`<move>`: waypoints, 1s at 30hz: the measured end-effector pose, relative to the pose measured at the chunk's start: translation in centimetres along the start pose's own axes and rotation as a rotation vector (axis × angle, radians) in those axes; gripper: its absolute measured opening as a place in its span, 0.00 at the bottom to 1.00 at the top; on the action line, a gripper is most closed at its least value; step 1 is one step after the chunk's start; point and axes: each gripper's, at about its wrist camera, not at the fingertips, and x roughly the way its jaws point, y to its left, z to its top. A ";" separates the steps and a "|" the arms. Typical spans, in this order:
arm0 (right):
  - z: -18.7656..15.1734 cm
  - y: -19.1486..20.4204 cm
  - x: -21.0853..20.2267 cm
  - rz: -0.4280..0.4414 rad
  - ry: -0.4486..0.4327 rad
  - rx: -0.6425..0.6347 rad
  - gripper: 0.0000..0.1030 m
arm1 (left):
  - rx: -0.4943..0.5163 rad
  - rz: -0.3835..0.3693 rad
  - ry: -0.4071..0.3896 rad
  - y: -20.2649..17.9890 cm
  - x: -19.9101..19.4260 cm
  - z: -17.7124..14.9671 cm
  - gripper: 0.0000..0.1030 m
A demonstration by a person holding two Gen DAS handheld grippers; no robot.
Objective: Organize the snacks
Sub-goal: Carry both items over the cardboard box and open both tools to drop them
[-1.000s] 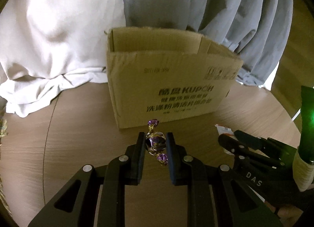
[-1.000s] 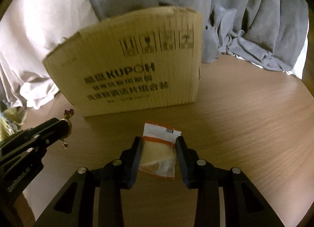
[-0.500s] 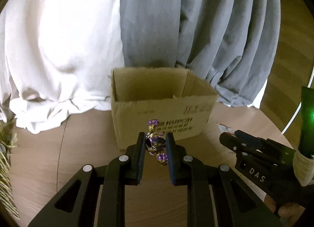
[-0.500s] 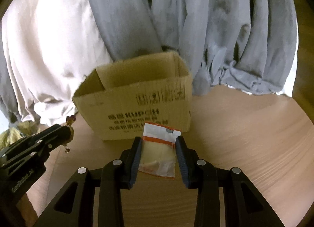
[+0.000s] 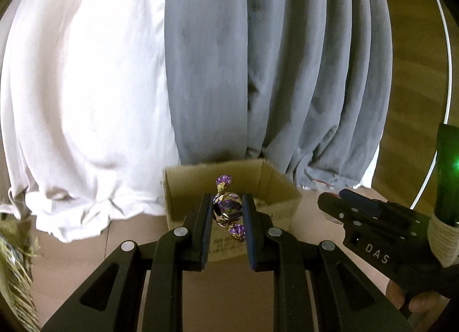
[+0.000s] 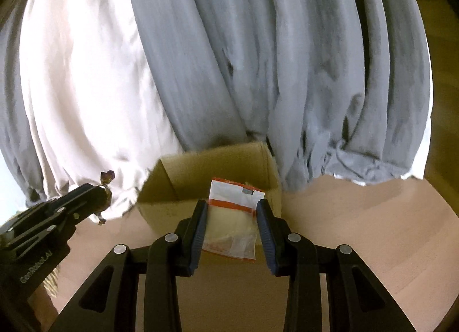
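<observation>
I've lifted both grippers since a second ago; the cardboard box (image 5: 229, 185) now sits lower, its open top showing, so dropping in comes next. My left gripper (image 5: 228, 213) clamps a crinkly purple foil candy (image 5: 228, 208); my right gripper (image 6: 231, 221) pinches a flat clear packet (image 6: 232, 217).

Your candy (image 5: 228, 211) is in shiny crinkled foil, purple and gold, catching the light. The snack packet (image 6: 232, 220) looks like glossy clear plastic film with a white and orange printed top. Both the left gripper (image 5: 228, 217) and right gripper (image 6: 232, 225) look like matt black plastic with small bright metal pins. The cardboard box (image 5: 183, 185) is plain matt brown corrugated board, rough at the edges. The table (image 6: 358, 231) is smooth wood-grain with a soft sheen. The curtains (image 5: 258, 59) are soft matt cloth, grey and off-white.
</observation>
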 end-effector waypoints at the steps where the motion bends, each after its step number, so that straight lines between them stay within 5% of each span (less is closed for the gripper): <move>1: 0.3 0.0 -0.1 0.002 -0.007 -0.003 0.35 | 0.004 0.000 -0.008 0.0 0.0 0.4 0.21; 16: 6.1 1.6 2.4 0.033 -0.078 -0.100 0.36 | 0.009 -0.005 0.025 1.7 5.1 5.6 0.21; 30: 9.0 1.4 8.8 0.054 0.041 -0.153 0.36 | 0.024 -0.003 0.170 2.8 11.8 7.3 0.23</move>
